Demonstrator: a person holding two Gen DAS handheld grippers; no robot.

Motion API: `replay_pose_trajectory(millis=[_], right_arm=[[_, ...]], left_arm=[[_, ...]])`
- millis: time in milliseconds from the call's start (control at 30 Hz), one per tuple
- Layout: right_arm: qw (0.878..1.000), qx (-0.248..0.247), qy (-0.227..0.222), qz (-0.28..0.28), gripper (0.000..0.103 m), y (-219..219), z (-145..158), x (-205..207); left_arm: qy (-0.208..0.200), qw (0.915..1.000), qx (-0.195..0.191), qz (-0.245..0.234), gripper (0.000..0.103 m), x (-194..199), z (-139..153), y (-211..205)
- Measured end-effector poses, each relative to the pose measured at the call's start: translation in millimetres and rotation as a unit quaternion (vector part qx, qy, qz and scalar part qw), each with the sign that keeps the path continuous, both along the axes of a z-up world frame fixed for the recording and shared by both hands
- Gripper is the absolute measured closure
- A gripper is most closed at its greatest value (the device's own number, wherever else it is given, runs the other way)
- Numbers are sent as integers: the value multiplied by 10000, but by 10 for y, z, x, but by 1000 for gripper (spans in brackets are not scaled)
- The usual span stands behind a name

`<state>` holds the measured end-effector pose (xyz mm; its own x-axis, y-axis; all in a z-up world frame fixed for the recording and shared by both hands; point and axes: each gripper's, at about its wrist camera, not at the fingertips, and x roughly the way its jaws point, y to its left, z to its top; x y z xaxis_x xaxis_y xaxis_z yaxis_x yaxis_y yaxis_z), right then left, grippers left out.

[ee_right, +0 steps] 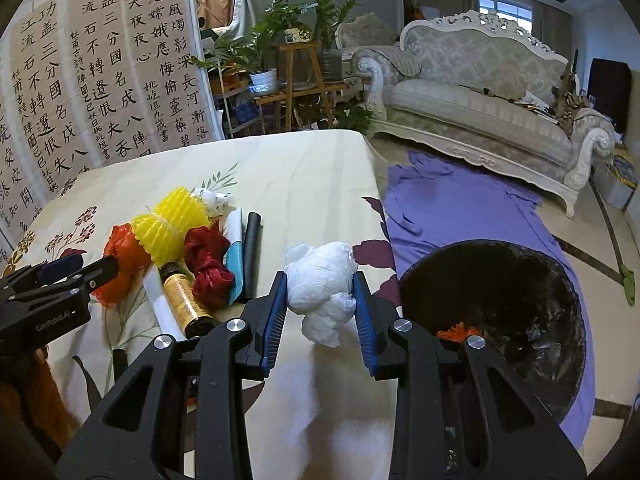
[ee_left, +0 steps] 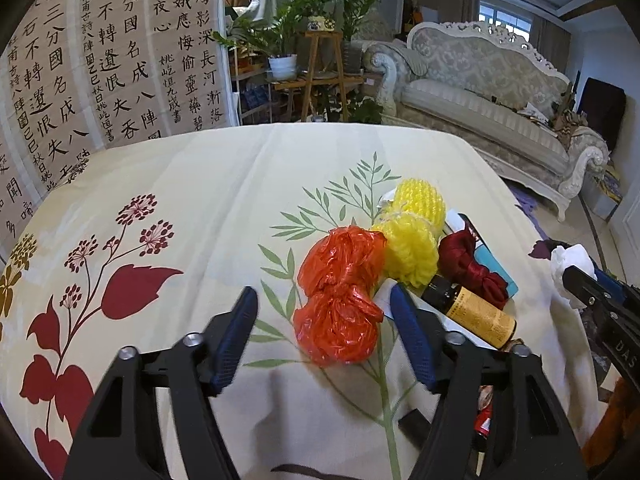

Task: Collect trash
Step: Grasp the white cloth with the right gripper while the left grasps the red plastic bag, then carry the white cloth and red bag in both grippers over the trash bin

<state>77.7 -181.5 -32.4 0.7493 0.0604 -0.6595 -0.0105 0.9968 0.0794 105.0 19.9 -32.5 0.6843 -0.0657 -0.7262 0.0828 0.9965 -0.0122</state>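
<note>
- Right gripper (ee_right: pixel 320 300): clamped on a crumpled white bag (ee_right: pixel 322 284), both pads pressing its sides, held above the table edge.
- Left gripper (ee_left: pixel 324 320): jaws wide, straddling the orange bag (ee_left: pixel 340 300) on the cloth; pads not pressing it.
- Step in hand, judged: carry the white bag right, over the black-lined bin (ee_right: pixel 500 320) on the floor beside the table; release only once fully above its mouth.
- Remaining trash near the orange bag: yellow foam nets (ee_left: pixel 412 240), dark red bag (ee_left: pixel 472 268), amber bottle (ee_left: pixel 472 312).
- Surface: floral tablecloth (ee_left: pixel 160 200), creased.
- Room: sofa (ee_right: pixel 480 92), potted plants (ee_right: pixel 280 40), calligraphy sheets (ee_right: pixel 100 80), purple cloth (ee_right: pixel 460 208) on the floor.
</note>
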Motion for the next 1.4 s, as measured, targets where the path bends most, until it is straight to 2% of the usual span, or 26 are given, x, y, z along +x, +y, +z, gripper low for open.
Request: replay_pose_trajectory(millis=[133,267,800,1133,1400], right_arm=[[10000,23,1,1,71,35,-9,7],[10000,35,12,-7,71,21,-19,-3],[9999,-5,-136,-16,72,63,125,-309],[9995,-76,-223,-207,72,-68,186,-586],[9977,-113,-249,-618,71,-390,177,-723]], left_arm=[[207,9997,-24,-101,67,7,-78,14],[206,9997,-58,-116,73,-39,-104,24],[-204,9995,-248,-55,74,-424,174,143],[-429,9972,-378,-492,74,-693,281,-201],[-467,9936,-427,-935,74,-714,273,-620]])
